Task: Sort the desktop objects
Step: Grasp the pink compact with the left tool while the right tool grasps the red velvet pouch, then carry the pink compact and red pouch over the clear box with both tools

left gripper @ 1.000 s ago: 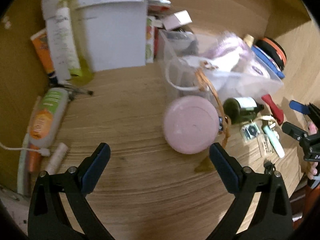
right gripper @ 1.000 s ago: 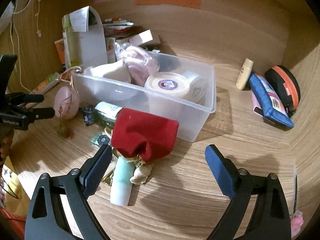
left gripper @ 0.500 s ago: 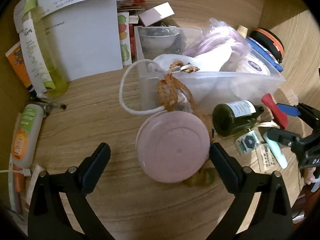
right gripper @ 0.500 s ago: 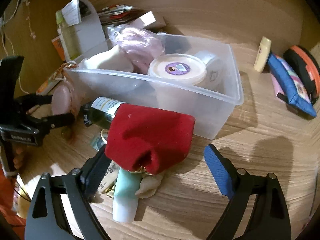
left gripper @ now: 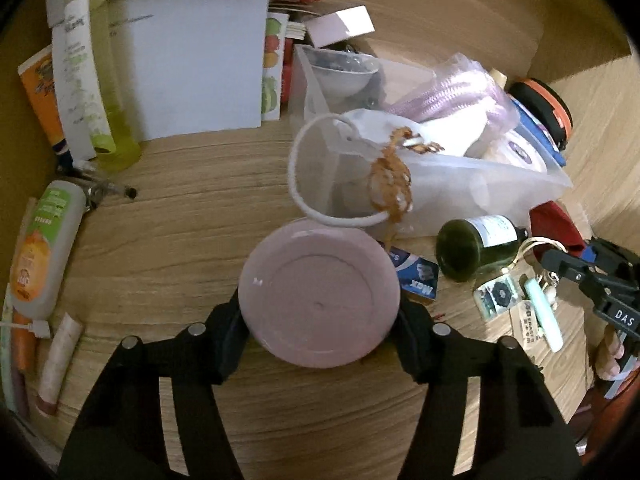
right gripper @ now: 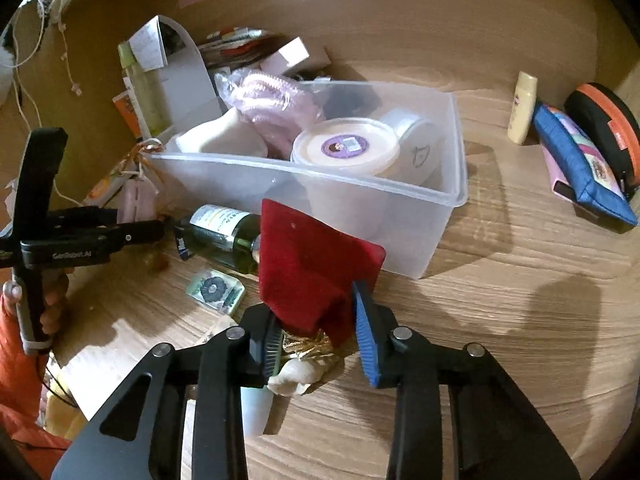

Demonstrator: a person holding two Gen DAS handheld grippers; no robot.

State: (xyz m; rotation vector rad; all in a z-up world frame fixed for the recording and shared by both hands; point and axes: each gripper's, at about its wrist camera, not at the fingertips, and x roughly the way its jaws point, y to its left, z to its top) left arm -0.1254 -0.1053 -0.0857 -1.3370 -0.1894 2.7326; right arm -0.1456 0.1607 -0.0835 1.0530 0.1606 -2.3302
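Two grippers, both closing on something right now. The left gripper (left gripper: pixel 320 322) has its jaws around the pink disc (left gripper: pixel 319 293), one finger pressed on each side of its rim, so the disc sits squarely between them over the desk (left gripper: pixel 192 216). Just past the disc's far edge there's a white loop (left gripper: pixel 296 184) and a brown cord (left gripper: pixel 390 184) hanging off the near corner of the clear bin (left gripper: pixel 460 184). Off to the right of those jaws: a blue "Max" packet (left gripper: pixel 416 278) touching the disc's edge, then a green bottle (left gripper: pixel 476 248) lying on its side, then a small patterned tin (left gripper: pixel 498 296).

The right gripper (right gripper: pixel 316 338) is closing on the red pouch (right gripper: pixel 316 268). The bottom of the pouch is bunched between the blue pads (right gripper: pixel 364 336), and the cloth looks pinched on both sides. Something gold and a pale shell-like thing (right gripper: pixel 298 374) poke out under it, right at the fingertips. The pouch sticks up ahead of the jaws, with the bin (right gripper: pixel 440 196) just behind it and the bottle (right gripper: pixel 224 240) to the left. Further left, the other gripper (right gripper: pixel 144 232) shows from the side, holding the disc edge-on. Well off to the right sit a blue pouch (right gripper: pixel 580 168) and a small yellow bottle (right gripper: pixel 522 108).
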